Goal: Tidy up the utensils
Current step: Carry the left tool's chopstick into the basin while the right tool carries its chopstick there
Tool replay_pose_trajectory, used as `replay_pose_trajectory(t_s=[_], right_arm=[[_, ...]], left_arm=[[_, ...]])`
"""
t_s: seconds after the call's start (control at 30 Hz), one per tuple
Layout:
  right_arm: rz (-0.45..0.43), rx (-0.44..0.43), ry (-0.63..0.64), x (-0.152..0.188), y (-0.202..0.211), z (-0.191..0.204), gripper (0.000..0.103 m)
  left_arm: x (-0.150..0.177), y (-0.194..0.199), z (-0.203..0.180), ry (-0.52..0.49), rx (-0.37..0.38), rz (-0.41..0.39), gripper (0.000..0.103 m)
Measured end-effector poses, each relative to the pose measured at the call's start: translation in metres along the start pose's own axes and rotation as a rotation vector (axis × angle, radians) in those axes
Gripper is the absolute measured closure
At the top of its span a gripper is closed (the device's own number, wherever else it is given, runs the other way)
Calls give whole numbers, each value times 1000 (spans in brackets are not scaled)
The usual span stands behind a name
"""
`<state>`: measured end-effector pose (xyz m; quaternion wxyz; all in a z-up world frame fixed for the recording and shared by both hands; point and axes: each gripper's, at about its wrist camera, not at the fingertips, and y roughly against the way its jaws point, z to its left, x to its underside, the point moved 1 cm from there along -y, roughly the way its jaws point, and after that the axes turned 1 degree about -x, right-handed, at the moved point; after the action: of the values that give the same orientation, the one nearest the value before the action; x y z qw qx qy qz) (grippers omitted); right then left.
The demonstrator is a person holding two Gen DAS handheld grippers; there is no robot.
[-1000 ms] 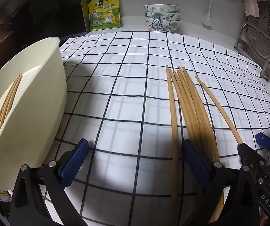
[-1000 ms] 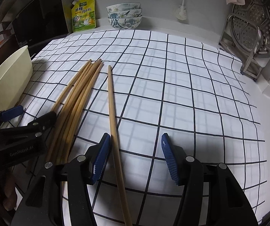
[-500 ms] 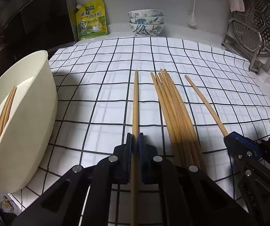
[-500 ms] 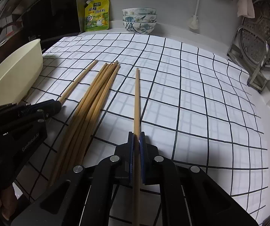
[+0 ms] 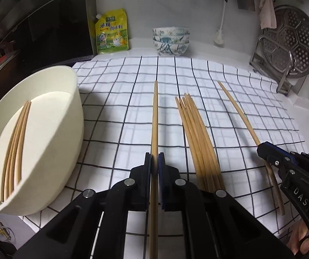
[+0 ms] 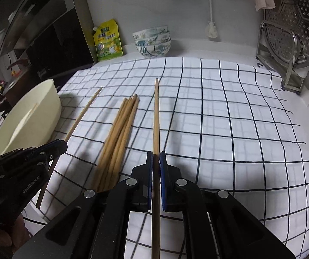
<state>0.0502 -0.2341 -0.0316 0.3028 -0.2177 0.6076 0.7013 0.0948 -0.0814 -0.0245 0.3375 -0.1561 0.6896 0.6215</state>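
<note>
My left gripper (image 5: 154,161) is shut on one wooden chopstick (image 5: 155,116) and holds it above the checked cloth, pointing away. My right gripper (image 6: 156,161) is shut on another chopstick (image 6: 156,116), also lifted. It shows in the left wrist view (image 5: 264,151) with its chopstick (image 5: 236,108). A bundle of several chopsticks (image 5: 195,136) lies on the cloth between the two grippers, also in the right wrist view (image 6: 120,133). A cream tub (image 5: 68,99) at the left holds several chopsticks (image 5: 16,142).
A checked cloth (image 5: 230,75) covers the counter. Stacked patterned bowls (image 5: 171,41) and a yellow pouch (image 5: 112,32) stand at the back. A metal steamer rack (image 5: 292,41) stands at the back right. A dark stove (image 5: 35,32) is behind the tub.
One second ago both grippers were open over chopsticks on the cloth. Each closed on a single chopstick and has since lifted it up off the cloth.
</note>
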Motion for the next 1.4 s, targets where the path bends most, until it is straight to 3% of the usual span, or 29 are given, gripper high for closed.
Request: replay_pose_trajectory(t_s=[0.3,0.57,1.0,1.4], right_arm=[[-95,-34,5,-12,34,34,97],[-153,-78,32,-32,48,81,97],[-141,-173,135,-60,28,177,97],[-79,-254,251,-81,-14,263,97]], left_arm=[[-11,47,21,22,36,-92,96],[-14,82,72,82,22,-174,96],[-11,109,175,218,-48,-230,96],[-7,96,253,314,-125,-208,96]])
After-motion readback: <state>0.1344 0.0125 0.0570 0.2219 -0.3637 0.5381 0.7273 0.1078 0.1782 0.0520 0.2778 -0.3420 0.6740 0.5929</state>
